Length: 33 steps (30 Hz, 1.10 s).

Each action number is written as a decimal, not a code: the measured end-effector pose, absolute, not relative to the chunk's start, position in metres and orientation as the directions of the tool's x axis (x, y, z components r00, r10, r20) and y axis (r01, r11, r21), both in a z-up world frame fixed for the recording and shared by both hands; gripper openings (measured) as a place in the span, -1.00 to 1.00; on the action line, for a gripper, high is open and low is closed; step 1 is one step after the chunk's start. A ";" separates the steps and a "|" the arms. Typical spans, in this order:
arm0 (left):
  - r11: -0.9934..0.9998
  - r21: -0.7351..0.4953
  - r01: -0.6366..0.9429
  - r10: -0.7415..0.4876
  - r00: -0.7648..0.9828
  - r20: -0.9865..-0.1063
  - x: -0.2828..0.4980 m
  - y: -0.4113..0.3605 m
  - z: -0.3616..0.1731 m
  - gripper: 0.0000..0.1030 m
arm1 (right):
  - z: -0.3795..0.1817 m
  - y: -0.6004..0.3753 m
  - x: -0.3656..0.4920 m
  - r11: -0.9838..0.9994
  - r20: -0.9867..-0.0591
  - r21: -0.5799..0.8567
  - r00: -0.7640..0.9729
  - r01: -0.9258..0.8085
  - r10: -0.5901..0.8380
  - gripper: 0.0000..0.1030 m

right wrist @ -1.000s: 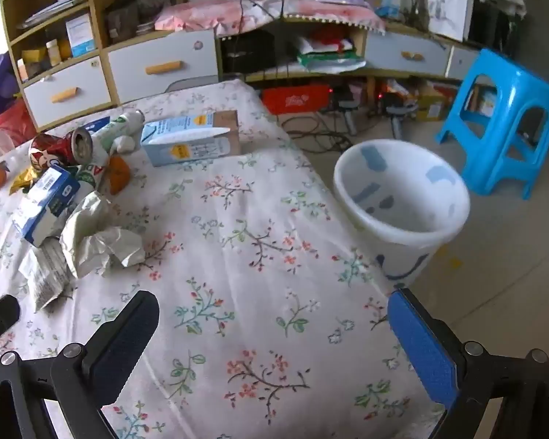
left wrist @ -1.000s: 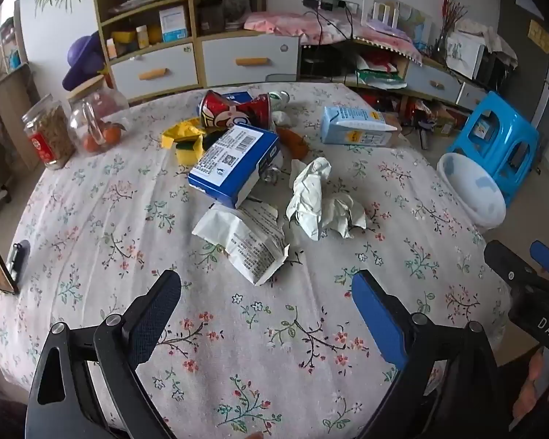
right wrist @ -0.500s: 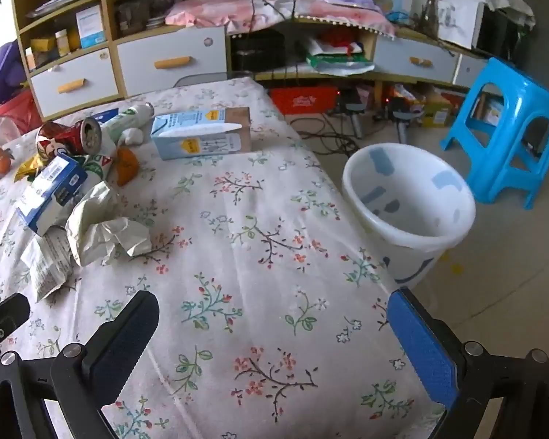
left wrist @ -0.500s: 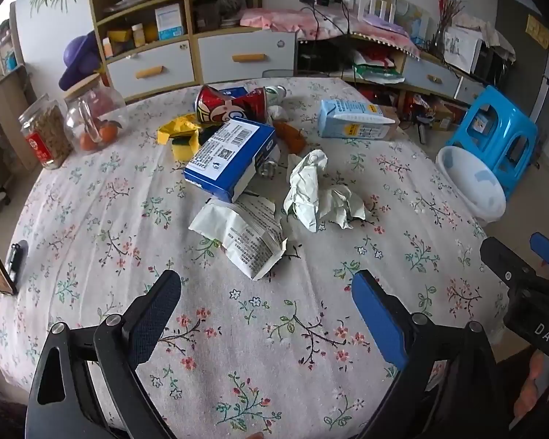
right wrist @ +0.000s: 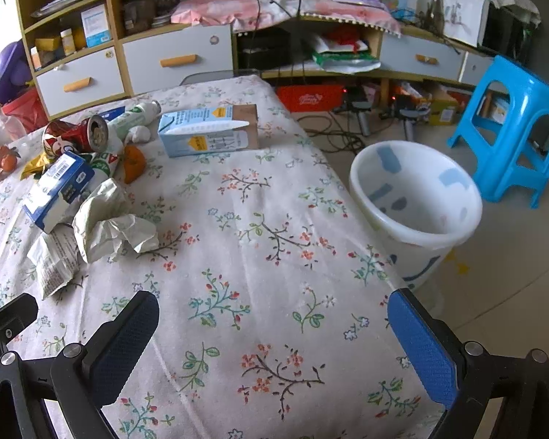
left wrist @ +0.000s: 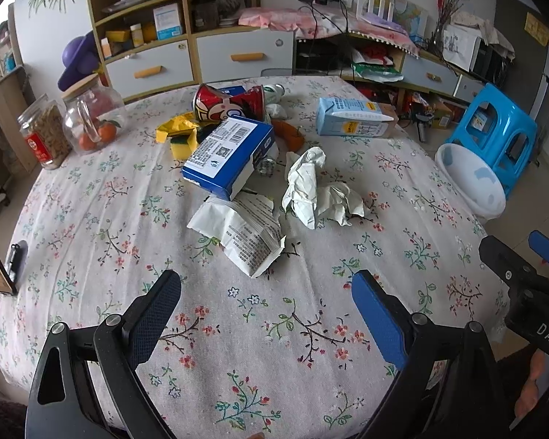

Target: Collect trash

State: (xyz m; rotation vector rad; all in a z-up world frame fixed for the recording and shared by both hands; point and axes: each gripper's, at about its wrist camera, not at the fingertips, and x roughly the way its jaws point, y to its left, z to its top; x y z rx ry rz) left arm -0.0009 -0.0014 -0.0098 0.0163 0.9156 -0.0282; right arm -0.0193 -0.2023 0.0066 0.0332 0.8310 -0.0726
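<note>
With both tongs, left [left wrist: 266, 294] and right [right wrist: 273, 312], spread and empty, risk: snagging the desk [left wrist: 91, 197] cloth under the flat wrapper [left wrist: 247, 232], or overshooting the bin [right wrist: 417, 201].

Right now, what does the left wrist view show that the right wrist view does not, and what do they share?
Only the left wrist view shows the brown-filled jar with a red label and the yellow sponge. Only the right wrist view shows the inside of the white bin and the can's open end. Both show the blue box, crumpled paper, milk carton and open, empty grippers: left gripper, right gripper.
</note>
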 end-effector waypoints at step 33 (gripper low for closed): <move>0.999 -0.001 0.037 -0.023 0.598 -0.801 -0.002 -0.004 -0.012 0.86 | 0.004 -0.203 -0.018 0.997 -0.742 0.005 0.668 0.082 -0.052 0.99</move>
